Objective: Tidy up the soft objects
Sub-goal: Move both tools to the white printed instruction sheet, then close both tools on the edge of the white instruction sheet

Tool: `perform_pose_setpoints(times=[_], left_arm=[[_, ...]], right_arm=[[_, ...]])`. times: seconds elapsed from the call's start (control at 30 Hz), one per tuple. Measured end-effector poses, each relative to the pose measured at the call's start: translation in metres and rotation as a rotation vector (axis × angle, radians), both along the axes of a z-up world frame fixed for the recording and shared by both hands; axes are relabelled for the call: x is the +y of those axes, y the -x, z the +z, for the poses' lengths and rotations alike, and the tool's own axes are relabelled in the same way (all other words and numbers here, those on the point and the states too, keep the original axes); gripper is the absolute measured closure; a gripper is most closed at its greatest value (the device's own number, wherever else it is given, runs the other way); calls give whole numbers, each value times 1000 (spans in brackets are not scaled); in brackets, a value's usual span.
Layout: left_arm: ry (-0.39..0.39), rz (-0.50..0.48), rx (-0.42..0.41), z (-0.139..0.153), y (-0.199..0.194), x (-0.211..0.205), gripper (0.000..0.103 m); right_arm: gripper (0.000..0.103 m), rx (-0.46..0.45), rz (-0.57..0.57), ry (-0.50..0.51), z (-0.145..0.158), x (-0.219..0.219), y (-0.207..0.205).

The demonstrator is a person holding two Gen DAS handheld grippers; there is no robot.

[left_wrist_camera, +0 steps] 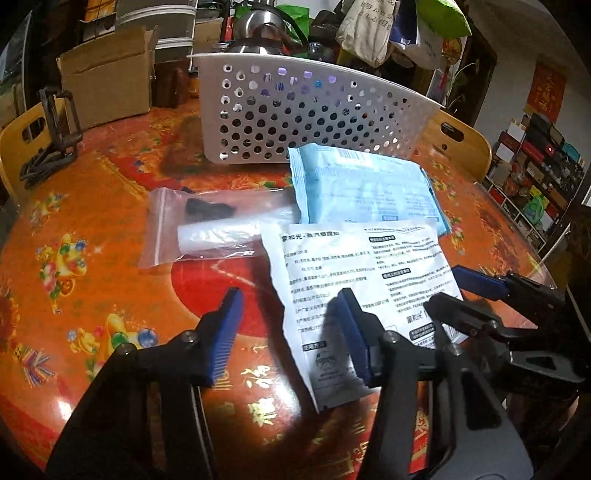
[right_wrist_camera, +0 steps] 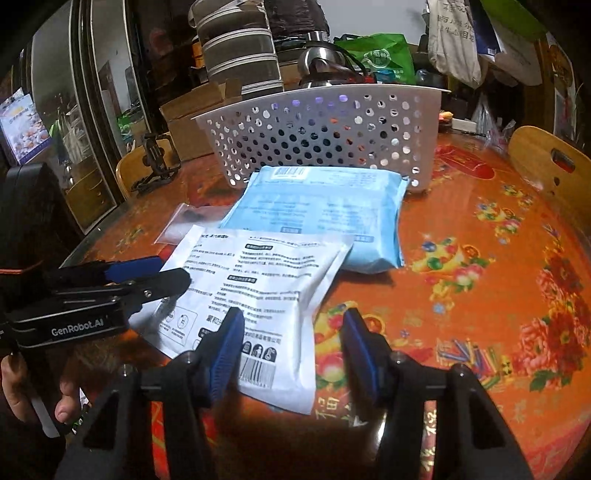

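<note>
A white printed pouch [left_wrist_camera: 354, 280] lies flat on the orange table, partly over a light blue soft pack [left_wrist_camera: 364, 188]. A clear zip bag [left_wrist_camera: 207, 225] holding a white roll and a dark item lies to their left. A white perforated basket [left_wrist_camera: 314, 114] stands behind them. My left gripper [left_wrist_camera: 291, 328] is open, low over the pouch's left edge. My right gripper [right_wrist_camera: 291, 343] is open over the near right corner of the pouch [right_wrist_camera: 258, 291]; the blue pack [right_wrist_camera: 317, 218] and the basket [right_wrist_camera: 325, 129] lie beyond. Both grippers are empty.
A cardboard box [left_wrist_camera: 107, 85] and a black clamp stand [left_wrist_camera: 55, 125] sit at the table's far left. A kettle [left_wrist_camera: 266, 33] and hanging bags are behind the basket. Wooden chair backs [right_wrist_camera: 550, 162] rise at the table's edges. Shelves [left_wrist_camera: 532, 177] stand at right.
</note>
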State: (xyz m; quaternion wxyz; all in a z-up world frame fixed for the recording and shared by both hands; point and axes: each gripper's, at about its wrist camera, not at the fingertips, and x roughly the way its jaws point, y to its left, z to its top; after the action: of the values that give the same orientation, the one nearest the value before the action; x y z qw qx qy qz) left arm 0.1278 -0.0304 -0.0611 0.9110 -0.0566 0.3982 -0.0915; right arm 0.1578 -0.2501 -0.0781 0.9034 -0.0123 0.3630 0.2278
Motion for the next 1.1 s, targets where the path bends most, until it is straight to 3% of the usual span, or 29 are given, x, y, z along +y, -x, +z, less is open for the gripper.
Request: perform_pose_setpoints(times=[0.1, 0.17, 0.47, 0.57, 0.73, 0.83, 0.9, 0.97, 1.1], left_arm=[[12, -21, 1, 0, -3, -3, 63], [34, -42, 4, 0, -4, -5, 74], [81, -85, 6, 0, -3, -6, 82], [61, -83, -1, 0, -2, -9, 82], [91, -102, 20, -1, -5, -4, 82], [53, -109, 22, 0, -6, -8, 82], [35, -99, 15, 1, -5, -9, 78], [38, -84, 13, 0, -6, -7, 65], [18, -54, 17, 0, -10, -5, 59]], right_arm=[[56, 7, 26, -15, 0, 2, -1], [61, 9, 43, -27, -1, 3, -2], [71, 2, 70, -22, 0, 6, 1], [72, -6, 72, -4, 0, 9, 2], [73, -17, 79, -3, 0, 9, 2], [73, -22, 81, 3, 0, 10, 2], [73, -21, 83, -1, 0, 9, 2], [73, -20, 84, -11, -1, 8, 2], [73, -25, 85, -12, -1, 7, 3]])
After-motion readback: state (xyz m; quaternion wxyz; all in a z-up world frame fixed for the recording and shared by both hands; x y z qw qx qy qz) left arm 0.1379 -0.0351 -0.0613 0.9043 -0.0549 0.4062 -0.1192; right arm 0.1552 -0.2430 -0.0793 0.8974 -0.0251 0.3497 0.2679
